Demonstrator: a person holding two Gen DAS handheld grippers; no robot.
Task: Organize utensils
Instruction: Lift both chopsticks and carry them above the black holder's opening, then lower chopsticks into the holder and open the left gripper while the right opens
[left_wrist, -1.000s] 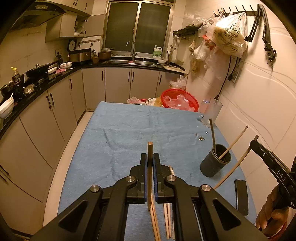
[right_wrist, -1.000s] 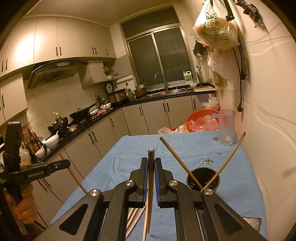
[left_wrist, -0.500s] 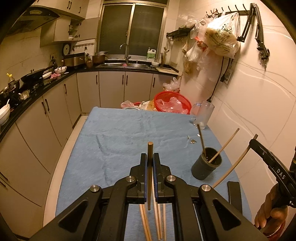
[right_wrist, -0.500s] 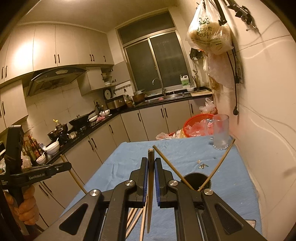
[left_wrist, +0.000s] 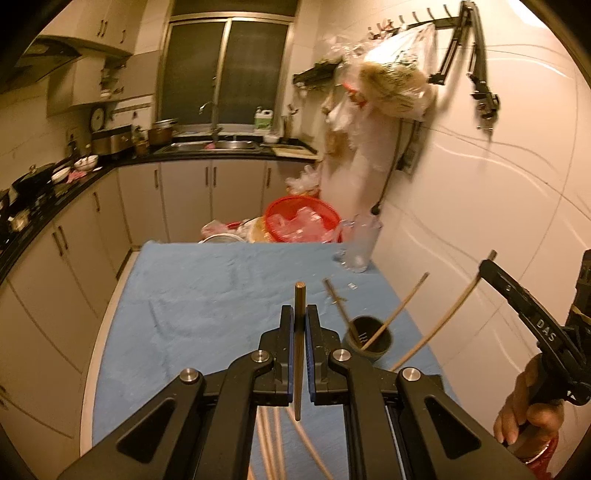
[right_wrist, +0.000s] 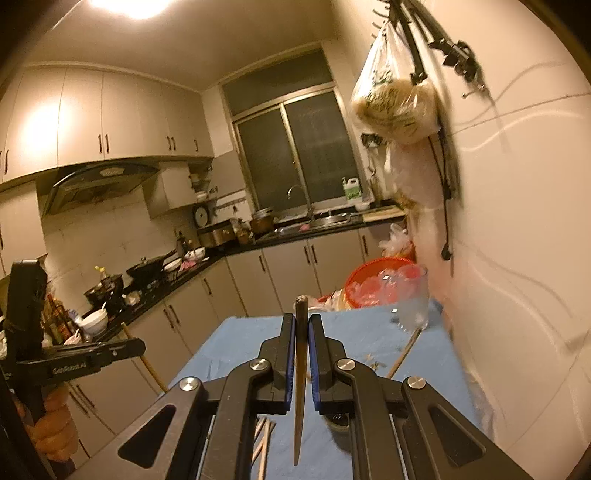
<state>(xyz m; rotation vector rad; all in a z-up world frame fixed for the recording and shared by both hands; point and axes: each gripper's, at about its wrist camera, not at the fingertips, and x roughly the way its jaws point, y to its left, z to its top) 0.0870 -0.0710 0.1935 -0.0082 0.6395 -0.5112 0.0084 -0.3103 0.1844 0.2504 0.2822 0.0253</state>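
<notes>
Left gripper (left_wrist: 299, 321): clamps a chopstick (left_wrist: 299, 350), upright above the blue cloth (left_wrist: 207, 295).
Right gripper (right_wrist: 302, 332): pinches a second chopstick (right_wrist: 300, 387).
Holder cup (left_wrist: 369, 338): on the cloth's right side, two sticks inside.
Technique: lower tip-first over the cup mouth before releasing.

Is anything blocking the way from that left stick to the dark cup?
Nothing on the cloth between them. Two chopsticks already lean in the cup, and the left hand-held gripper grips its chopstick.

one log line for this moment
left gripper: shut on chopstick | right gripper: shut on second chopstick | dark cup: two chopsticks inside
</notes>
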